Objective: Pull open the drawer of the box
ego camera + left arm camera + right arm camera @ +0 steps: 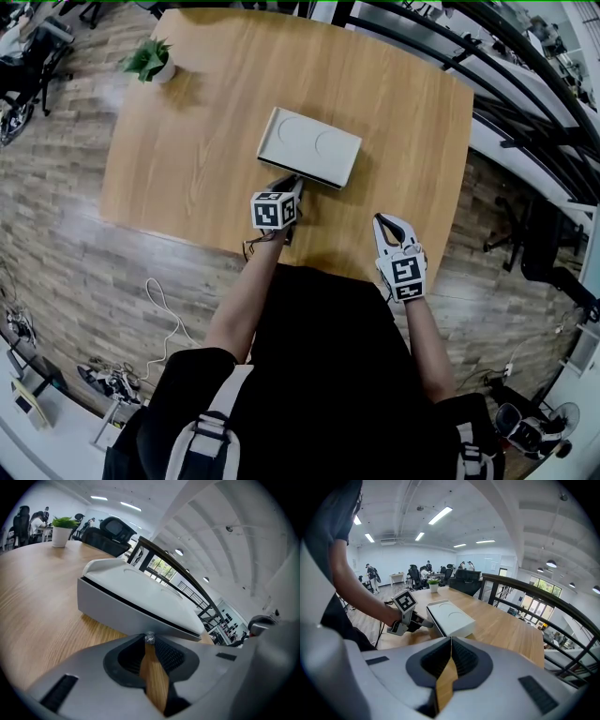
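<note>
A flat white box (309, 146) with two round dents in its lid lies on the wooden table (187, 141). Its drawer front (126, 613) faces me and sits flush with the box. My left gripper (292, 181) is at the near side of the box, its jaws shut on the small clear knob (149, 638) of the drawer. In the right gripper view the box (450, 617) and the left gripper (426, 623) at its front both show. My right gripper (389, 225) hangs over the table's near edge, right of the box, shut and holding nothing.
A small potted plant (150, 61) stands at the table's far left corner. A dark railing (525, 103) runs along the right side. Cables (164, 309) lie on the wood floor to my left, and office chairs stand farther off.
</note>
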Available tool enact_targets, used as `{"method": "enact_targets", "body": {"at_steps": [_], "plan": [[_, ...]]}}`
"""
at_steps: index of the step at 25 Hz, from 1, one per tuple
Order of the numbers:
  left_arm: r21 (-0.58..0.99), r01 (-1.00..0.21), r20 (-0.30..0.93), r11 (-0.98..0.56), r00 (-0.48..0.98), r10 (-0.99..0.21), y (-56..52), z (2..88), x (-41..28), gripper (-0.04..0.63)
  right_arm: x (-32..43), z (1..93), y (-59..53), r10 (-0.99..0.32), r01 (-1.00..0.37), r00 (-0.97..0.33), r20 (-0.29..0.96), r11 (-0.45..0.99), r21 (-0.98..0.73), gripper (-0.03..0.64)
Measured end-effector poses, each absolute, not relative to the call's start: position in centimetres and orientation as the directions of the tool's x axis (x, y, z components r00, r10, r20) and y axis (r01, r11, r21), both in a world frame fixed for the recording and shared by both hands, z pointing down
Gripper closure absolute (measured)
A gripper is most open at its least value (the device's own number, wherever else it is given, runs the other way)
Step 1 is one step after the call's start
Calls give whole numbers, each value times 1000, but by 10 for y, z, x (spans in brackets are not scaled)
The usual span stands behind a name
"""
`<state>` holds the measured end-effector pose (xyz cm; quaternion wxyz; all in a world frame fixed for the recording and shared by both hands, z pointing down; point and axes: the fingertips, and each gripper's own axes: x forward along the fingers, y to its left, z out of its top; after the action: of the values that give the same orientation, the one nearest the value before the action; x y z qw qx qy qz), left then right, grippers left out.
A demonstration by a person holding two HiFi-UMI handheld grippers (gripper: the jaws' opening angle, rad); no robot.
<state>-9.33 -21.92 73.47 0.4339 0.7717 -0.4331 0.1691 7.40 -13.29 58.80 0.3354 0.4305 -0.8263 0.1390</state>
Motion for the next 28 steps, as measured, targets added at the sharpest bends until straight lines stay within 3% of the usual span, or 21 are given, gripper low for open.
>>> {"method": "enact_targets", "body": {"at_steps": [28], "plan": [[519, -820, 645, -240, 560, -520, -179, 735, -106, 512, 70, 581, -123, -630, -797, -441, 639, 602, 43, 592]]}}
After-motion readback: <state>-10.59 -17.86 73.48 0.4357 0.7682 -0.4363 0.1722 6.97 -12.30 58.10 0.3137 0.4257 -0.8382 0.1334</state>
